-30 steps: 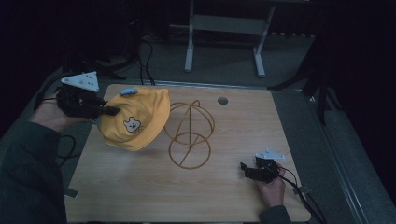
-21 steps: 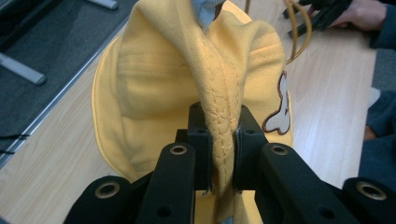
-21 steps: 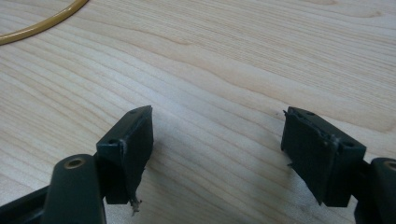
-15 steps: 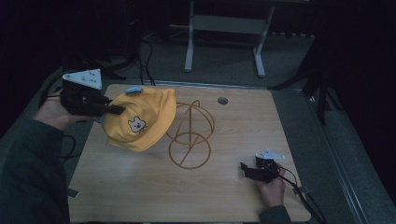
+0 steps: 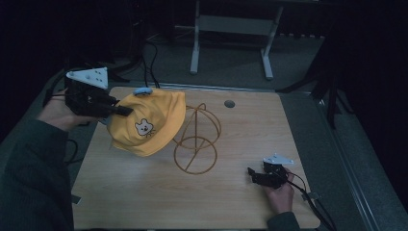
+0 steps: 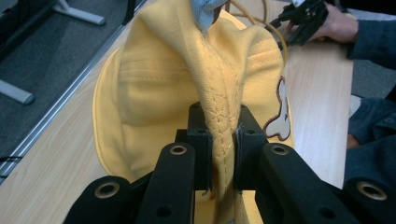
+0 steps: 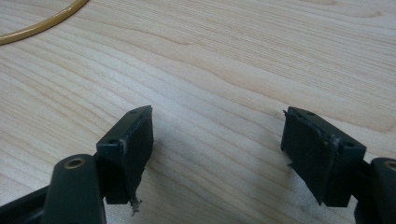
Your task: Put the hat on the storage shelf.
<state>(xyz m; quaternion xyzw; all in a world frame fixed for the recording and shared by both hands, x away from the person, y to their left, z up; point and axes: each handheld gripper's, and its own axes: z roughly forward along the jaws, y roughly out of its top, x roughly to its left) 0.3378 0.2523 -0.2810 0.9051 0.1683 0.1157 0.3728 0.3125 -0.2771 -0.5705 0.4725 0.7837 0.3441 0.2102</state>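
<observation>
A yellow cap (image 5: 146,122) with a small bear face and a pale blue button on top hangs above the left part of the wooden table (image 5: 231,202). My left gripper (image 5: 126,111) is shut on a fold of its fabric, seen pinched between the black jaws in the left gripper view, cap (image 6: 187,93). Just right of the cap stands a gold wire stand (image 5: 197,139), a dome over a ring base. My right gripper (image 5: 251,172) rests low on the table at the front right, open, with bare wood between its jaws (image 7: 217,140).
A small round grommet (image 5: 229,103) sits in the table near the far edge. A cable (image 5: 312,204) trails from the right gripper off the front right corner. A metal frame leg (image 5: 195,41) stands on the floor beyond the table.
My left gripper has carried the cap up and to the right, closer to the wire stand. The right gripper has stayed where it was.
</observation>
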